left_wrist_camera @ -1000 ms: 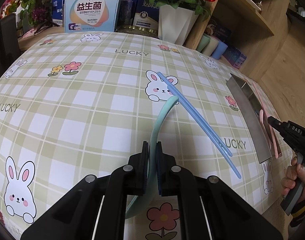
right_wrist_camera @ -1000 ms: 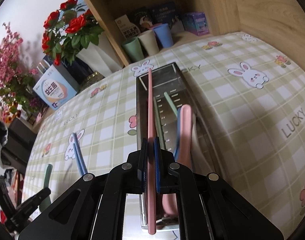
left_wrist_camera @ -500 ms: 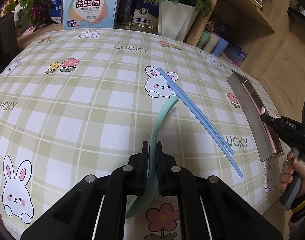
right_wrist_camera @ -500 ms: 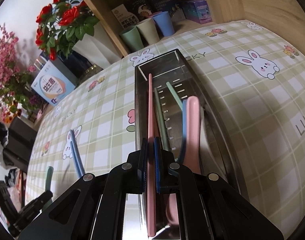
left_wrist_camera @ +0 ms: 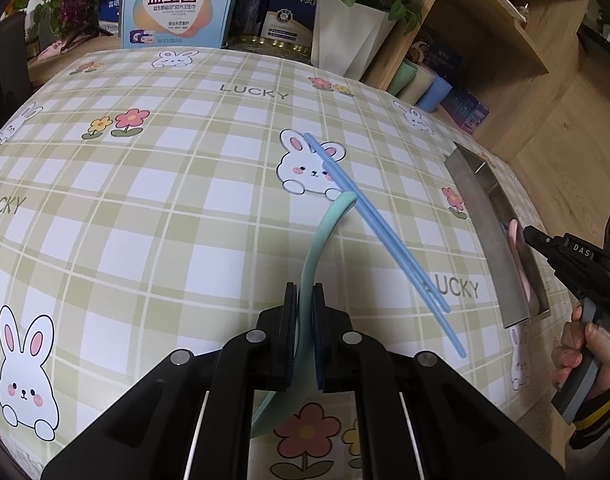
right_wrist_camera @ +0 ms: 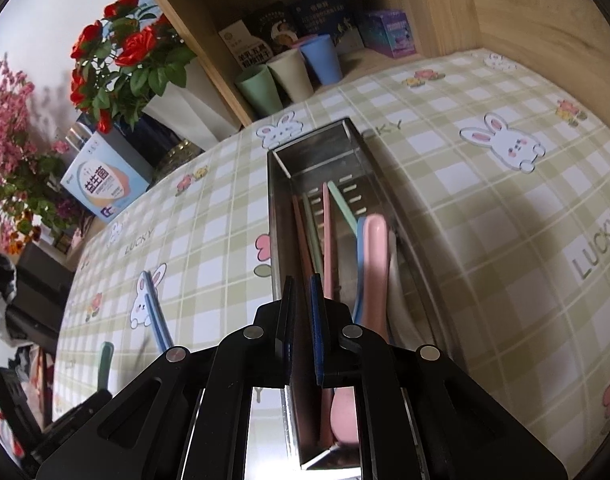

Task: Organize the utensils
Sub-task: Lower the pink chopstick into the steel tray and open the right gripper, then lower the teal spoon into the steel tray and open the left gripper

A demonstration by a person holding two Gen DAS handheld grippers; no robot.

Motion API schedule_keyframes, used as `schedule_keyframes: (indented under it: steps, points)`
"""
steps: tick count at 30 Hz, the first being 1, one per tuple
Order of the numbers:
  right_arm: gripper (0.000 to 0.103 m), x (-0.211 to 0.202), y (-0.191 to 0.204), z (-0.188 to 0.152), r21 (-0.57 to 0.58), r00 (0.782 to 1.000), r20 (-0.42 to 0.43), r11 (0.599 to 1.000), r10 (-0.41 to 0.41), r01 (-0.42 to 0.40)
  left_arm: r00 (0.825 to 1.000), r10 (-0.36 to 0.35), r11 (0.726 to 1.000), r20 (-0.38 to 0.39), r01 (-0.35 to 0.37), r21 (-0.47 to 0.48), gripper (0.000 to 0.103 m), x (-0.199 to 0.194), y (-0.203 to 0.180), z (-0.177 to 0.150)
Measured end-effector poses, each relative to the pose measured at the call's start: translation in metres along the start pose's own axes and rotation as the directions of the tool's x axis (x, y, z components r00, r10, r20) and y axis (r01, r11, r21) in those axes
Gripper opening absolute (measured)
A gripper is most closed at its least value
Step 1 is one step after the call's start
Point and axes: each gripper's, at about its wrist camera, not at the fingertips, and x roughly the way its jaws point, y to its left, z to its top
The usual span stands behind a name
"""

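Observation:
My left gripper (left_wrist_camera: 304, 292) is shut on the handle of a mint green spoon (left_wrist_camera: 321, 236), low over the checked tablecloth. A pair of blue chopsticks (left_wrist_camera: 385, 240) lies just to its right. Above the near end of the long steel tray (right_wrist_camera: 273, 208), my right gripper (right_wrist_camera: 303, 284) has its jaws a narrow gap apart with nothing between them. A pink chopstick (right_wrist_camera: 327, 240) lies loose in the tray beside green chopsticks (right_wrist_camera: 311, 224), a pink spoon (right_wrist_camera: 377, 256) and a blue handle (right_wrist_camera: 361, 240). The left wrist view shows the tray (left_wrist_camera: 489, 240) at the table's right edge.
A white vase of red roses (left_wrist_camera: 345, 28), boxes (left_wrist_camera: 173, 4) and a wooden shelf with three cups (right_wrist_camera: 289, 72) line the far side. A person's hand (left_wrist_camera: 585, 344) holds the right gripper off the table's right edge. The tablecloth (left_wrist_camera: 145, 220) spreads wide to the left.
The pink chopstick has left my right gripper's jaws and now lies in the tray. My left gripper has kept its hold on the green spoon in the same place.

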Motion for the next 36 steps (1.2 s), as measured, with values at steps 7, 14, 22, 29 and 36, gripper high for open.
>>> schedule_keyframes:
  steps: [7, 14, 22, 29, 36]
  points:
    - [0.009, -0.009, 0.011, 0.001, -0.068, 0.999, 0.001, 0.997, -0.038, 0.038, 0.999, -0.042, 0.999, -0.029, 0.043, 0.015, 0.007, -0.005, -0.018, 0.012]
    - [0.054, -0.031, -0.002, 0.007, -0.054, 0.998, 0.063, 0.998, -0.025, 0.028, 0.992, -0.108, 0.991, -0.067, 0.113, 0.069, 0.007, -0.005, -0.058, 0.024]
    - [0.078, -0.052, -0.045, 0.021, 0.055, 0.995, 0.098, 0.998, -0.021, 0.016, 0.947, -0.284, 0.953, -0.147, 0.296, 0.067, 0.007, 0.011, -0.134, 0.046]
    - [0.084, -0.067, -0.073, 0.025, 0.106, 0.99, 0.144, 0.994, -0.013, -0.002, 0.801, -0.531, 0.844, -0.276, 0.53, -0.085, 0.007, 0.056, -0.205, 0.05]
    - [0.084, -0.073, -0.093, 0.027, 0.13, 0.987, 0.155, 0.991, -0.042, 0.022, 0.73, -0.609, 0.793, -0.31, 0.573, -0.21, 0.007, 0.102, -0.235, 0.043]
